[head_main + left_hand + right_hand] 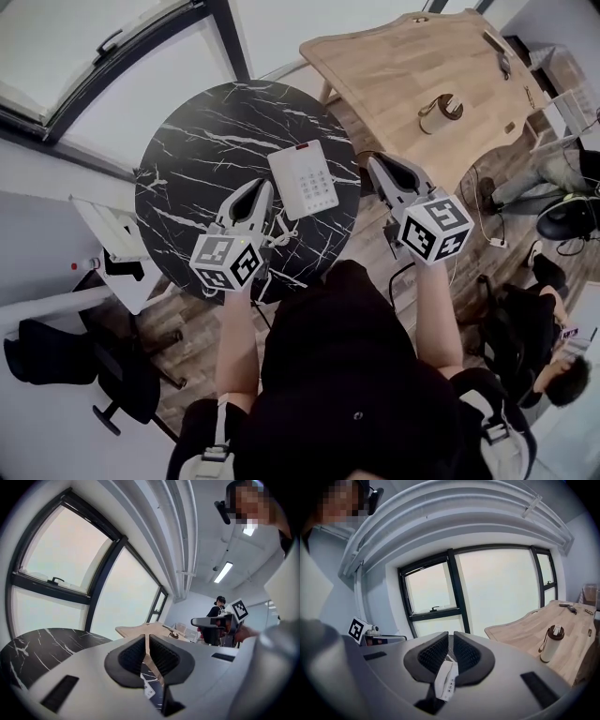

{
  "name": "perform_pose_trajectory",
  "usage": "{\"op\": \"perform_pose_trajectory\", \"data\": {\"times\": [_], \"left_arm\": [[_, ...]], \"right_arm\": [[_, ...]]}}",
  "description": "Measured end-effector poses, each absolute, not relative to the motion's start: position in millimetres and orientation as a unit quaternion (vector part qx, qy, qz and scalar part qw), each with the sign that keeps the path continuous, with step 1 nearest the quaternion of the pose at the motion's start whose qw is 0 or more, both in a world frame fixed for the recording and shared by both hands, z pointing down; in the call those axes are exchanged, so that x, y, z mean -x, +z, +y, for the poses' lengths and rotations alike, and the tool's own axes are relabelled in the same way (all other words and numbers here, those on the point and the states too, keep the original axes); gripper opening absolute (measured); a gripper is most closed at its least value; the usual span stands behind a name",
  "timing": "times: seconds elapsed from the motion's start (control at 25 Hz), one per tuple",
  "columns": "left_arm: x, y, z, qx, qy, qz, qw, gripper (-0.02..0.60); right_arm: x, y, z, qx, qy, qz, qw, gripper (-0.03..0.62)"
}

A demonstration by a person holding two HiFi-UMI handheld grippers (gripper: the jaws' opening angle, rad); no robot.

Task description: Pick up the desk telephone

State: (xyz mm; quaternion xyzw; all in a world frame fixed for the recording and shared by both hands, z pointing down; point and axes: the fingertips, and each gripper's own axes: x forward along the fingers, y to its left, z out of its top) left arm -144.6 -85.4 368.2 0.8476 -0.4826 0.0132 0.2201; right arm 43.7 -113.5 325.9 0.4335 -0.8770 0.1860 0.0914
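Note:
The desk telephone (302,178) is a flat white unit with a keypad, lying on the near right part of the round black marble table (197,150). My left gripper (259,187) hovers over the table just left of the phone, jaws shut and empty. My right gripper (374,162) is just right of the phone at the table's edge, also shut on nothing. In the left gripper view the shut gripper (146,637) shows a sliver of the phone (149,692) below its jaws. The right gripper view shows the shut gripper (451,637) with the phone (446,680) under it.
A pale wooden table (403,66) stands beyond the right gripper with a bottle (439,111) on it. A white cord (281,234) lies by the left gripper. Black chairs (56,361) stand at the left, and a person sits at the lower right (553,375).

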Motion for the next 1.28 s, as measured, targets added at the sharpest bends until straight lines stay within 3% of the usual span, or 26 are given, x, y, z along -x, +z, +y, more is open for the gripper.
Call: {"op": "perform_pose_trajectory", "data": {"times": [0.76, 0.92, 1.0, 1.08, 1.28], "left_arm": [[131, 472, -111, -0.815, 0.097, -0.470, 0.325, 0.018], [131, 503, -111, -0.802, 0.120, -0.467, 0.353, 0.020], [131, 517, -111, -0.796, 0.128, -0.466, 0.365, 0.029], [132, 530, -108, -0.790, 0.136, -0.464, 0.377, 0.091], [134, 567, -110, -0.773, 0.149, -0.462, 0.408, 0.103]], "right_arm": [[-10, 442, -146, -0.369, 0.283, -0.867, 0.179, 0.037], [-7, 477, -146, -0.360, 0.309, -0.855, 0.211, 0.135], [-9, 494, -147, -0.359, 0.318, -0.848, 0.225, 0.154], [-9, 510, -146, -0.356, 0.328, -0.842, 0.237, 0.175], [-6, 546, -147, -0.343, 0.348, -0.831, 0.267, 0.218]]}}
